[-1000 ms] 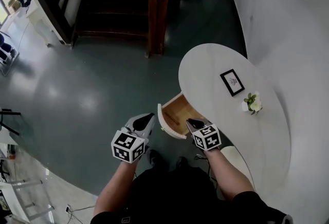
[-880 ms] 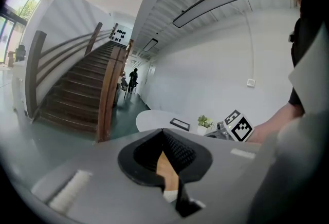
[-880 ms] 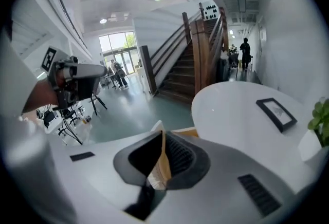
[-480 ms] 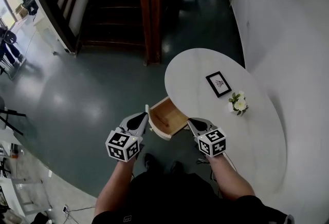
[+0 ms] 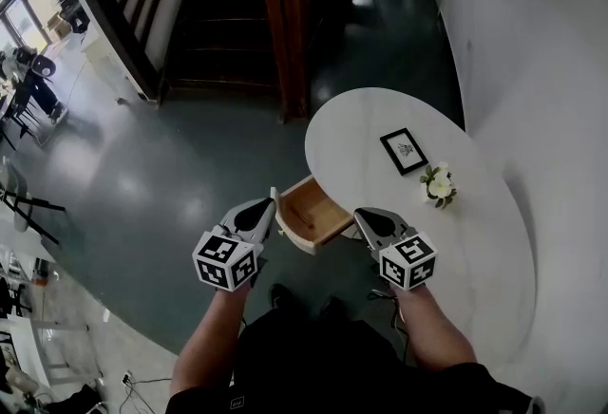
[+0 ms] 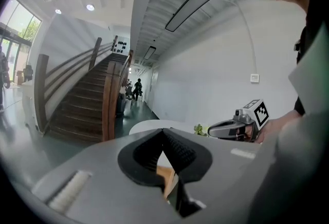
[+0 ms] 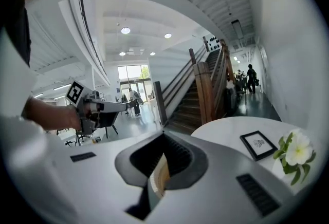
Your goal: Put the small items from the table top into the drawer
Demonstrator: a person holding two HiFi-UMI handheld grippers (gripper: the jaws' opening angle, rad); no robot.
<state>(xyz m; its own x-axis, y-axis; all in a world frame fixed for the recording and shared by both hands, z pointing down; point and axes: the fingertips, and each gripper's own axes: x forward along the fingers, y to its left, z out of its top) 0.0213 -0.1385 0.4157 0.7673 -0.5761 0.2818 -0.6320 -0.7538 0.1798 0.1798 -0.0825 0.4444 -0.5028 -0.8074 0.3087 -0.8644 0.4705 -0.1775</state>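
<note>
A white oval table (image 5: 475, 241) carries a small black picture frame (image 5: 403, 150) and a little pot of white flowers (image 5: 439, 184). Its wooden drawer (image 5: 309, 214) stands pulled out at the near left edge, and its inside looks bare. My left gripper (image 5: 258, 210) hovers just left of the drawer, shut and holding nothing. Just right of the drawer, at the table's edge, is my right gripper (image 5: 369, 220), also shut and holding nothing. The right gripper view shows the frame (image 7: 258, 144) and flowers (image 7: 297, 152) ahead on the right.
A dark wooden staircase (image 5: 228, 13) rises beyond the table, with a wooden post (image 5: 285, 32) beside it. A white wall (image 5: 541, 51) runs along the table's right side. Grey-green floor (image 5: 161, 175) stretches to the left. People stand far down the hallway (image 6: 138, 87).
The head view has shifted. The right gripper has drawn away from the drawer's front to its right side. The left gripper has stayed beside the drawer. Both remain shut.
</note>
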